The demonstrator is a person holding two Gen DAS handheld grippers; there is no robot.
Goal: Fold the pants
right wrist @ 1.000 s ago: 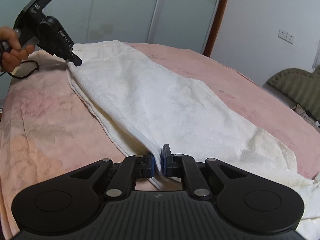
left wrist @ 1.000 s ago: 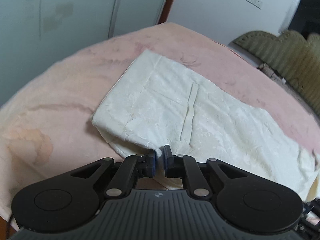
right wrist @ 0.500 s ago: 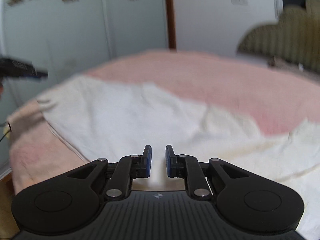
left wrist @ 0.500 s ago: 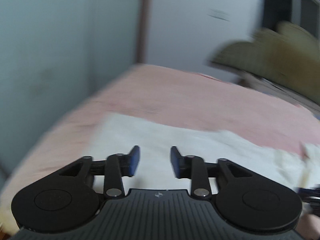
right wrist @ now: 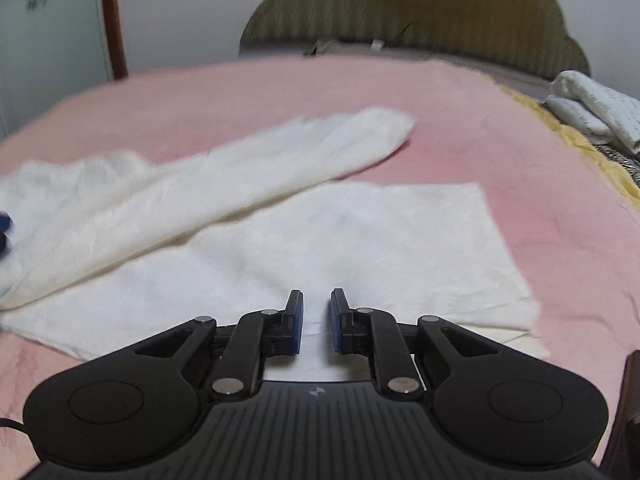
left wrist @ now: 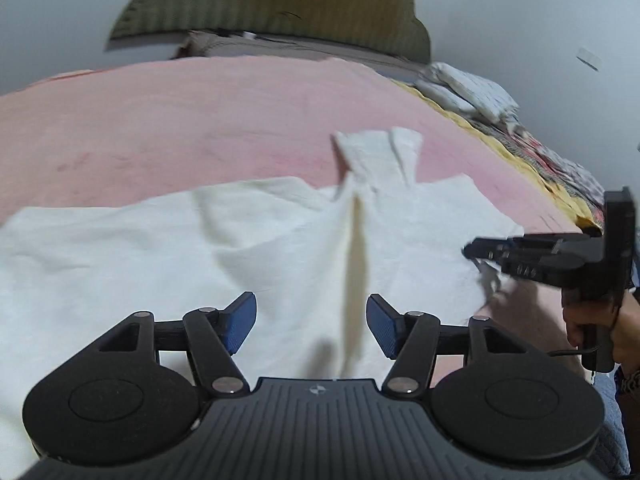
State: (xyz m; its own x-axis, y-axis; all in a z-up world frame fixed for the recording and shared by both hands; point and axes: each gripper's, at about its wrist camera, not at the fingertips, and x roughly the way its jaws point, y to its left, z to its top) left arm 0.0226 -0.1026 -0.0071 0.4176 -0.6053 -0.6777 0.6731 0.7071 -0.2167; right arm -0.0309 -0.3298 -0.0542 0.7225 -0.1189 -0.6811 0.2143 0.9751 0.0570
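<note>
White pants (left wrist: 160, 260) lie spread on the pink bed cover (left wrist: 200, 120). My left gripper (left wrist: 311, 320) hovers over them with its jaws opening. A raised ridge of fabric (left wrist: 354, 256) runs ahead between the jaws, and the pads do not touch it. My right gripper (left wrist: 470, 250) comes in from the right, held in a hand (left wrist: 592, 320), with its tip by the rumpled pants edge. In its own view the right gripper (right wrist: 317, 316) shows a narrow gap with nothing in it, above the flat pants (right wrist: 360, 240). One pant leg (right wrist: 240, 184) lies diagonally at the far left.
An olive padded headboard (left wrist: 272, 4) stands at the far end of the bed. Folded white bedding (right wrist: 592, 108) and a patterned blanket (left wrist: 560, 164) lie along the right side. A brown door frame (right wrist: 114, 20) is at the far left.
Both grippers have let go of the pants edge they pinched and swung round to face the headboard. The left jaws have spread wide. The right jaws have parted slightly.
</note>
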